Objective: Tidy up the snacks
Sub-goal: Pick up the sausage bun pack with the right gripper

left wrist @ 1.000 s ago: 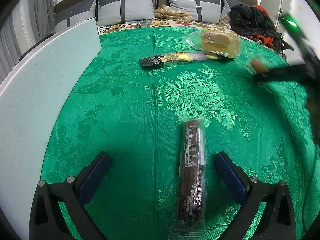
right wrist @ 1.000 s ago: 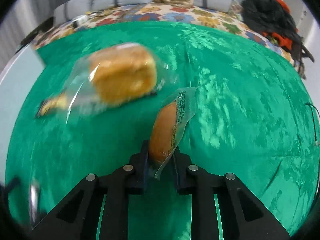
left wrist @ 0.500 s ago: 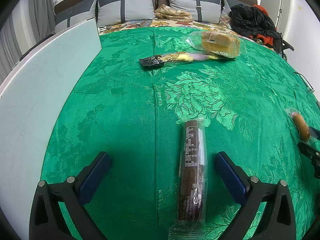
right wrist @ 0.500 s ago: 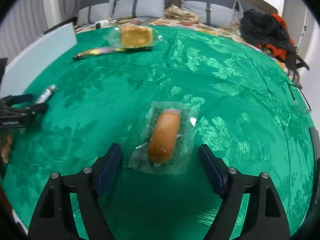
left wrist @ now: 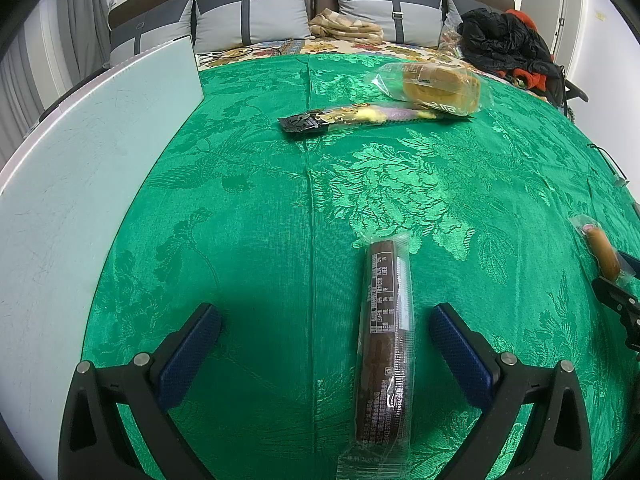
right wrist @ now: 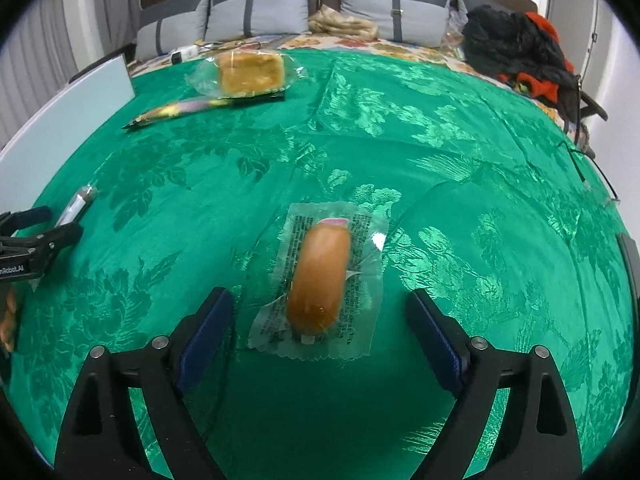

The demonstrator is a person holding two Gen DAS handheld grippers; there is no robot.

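Right gripper (right wrist: 320,328): jaws just opening, now wide, sausage (right wrist: 319,276) lying free between them on green cloth (right wrist: 440,152).
Back straight out toward 6 o'clock; don't snag wrapper.
Left gripper (left wrist: 325,344): wide, straddling chocolate bar (left wrist: 384,340), apparently untouched.
Cake (right wrist: 250,71), yellow bar (right wrist: 188,110) at 11 o'clock.

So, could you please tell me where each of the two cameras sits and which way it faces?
Left wrist: on the left gripper, angled down over the green cloth at the chocolate roll between its open jaws.
Right wrist: on the right gripper, angled down at the wrapped sausage between jaws that have just been opening.
Shared: both see the cake, the long snack bar and each other's gripper.
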